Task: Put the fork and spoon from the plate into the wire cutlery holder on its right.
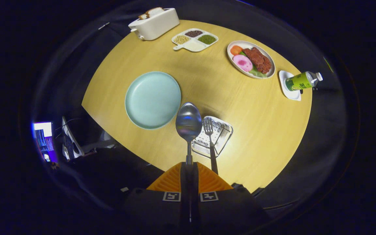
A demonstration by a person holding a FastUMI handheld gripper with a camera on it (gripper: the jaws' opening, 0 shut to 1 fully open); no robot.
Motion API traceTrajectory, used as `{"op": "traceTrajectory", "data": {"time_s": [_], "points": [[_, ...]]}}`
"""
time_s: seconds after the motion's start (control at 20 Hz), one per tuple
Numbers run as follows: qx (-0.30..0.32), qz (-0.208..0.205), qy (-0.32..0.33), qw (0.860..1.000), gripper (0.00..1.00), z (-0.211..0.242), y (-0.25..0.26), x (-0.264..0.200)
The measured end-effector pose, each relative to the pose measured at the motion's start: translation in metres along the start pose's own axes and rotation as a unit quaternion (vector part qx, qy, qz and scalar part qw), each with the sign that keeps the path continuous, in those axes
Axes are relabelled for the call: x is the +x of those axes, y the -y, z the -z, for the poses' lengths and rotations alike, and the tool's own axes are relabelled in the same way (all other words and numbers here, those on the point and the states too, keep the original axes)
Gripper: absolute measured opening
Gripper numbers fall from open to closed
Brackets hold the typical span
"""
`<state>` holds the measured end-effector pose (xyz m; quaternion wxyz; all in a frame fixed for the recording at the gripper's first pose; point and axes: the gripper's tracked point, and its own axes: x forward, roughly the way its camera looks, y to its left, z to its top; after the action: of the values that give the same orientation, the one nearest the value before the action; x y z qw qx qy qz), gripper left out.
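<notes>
Gripper (189, 169): orange ribbed fingers (171, 181) pressed together on the handle of the spoon (188, 122), bowl pointing forward and raised above the table. Spoon bowl: overlapping the gap between the plate and the holder as seen from the gripper. Fork (210, 140): standing in the wire cutlery holder (219, 135), tines up, dark handle reaching back toward the right-hand finger. Wire cutlery holder: on the round wooden table (256, 130), just ahead of the fingers and just right of the plate. Pale green plate (152, 99): bare, ahead and left of the fingers. Beyond, across the table: white toaster (154, 23) with bread in its slots; white divided dish (194, 39) holding three kinds of grains or beans; oval plate of food (251, 58) with meat, pink and orange slices, green leaf; green bottle (302, 81) lying on a small white dish (289, 88) at the far right edge.
</notes>
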<state>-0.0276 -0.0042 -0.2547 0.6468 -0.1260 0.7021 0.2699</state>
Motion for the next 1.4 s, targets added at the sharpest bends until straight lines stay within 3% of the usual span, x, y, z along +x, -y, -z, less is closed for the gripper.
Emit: {"op": "traceTrajectory", "data": {"time_s": [0.4,0.75,1.05,1.4], "points": [[-0.01,0.045,-0.16,0.986,0.07,0.023,0.04,0.023],[-0.012,0.06,-0.235,0.97,0.07,0.018,0.046,0.039],[-0.011,0.054,-0.25,0.967,0.07,0.004,0.045,0.057],[-0.007,0.053,-0.241,0.969,0.18,-0.004,0.047,0.061]]}}
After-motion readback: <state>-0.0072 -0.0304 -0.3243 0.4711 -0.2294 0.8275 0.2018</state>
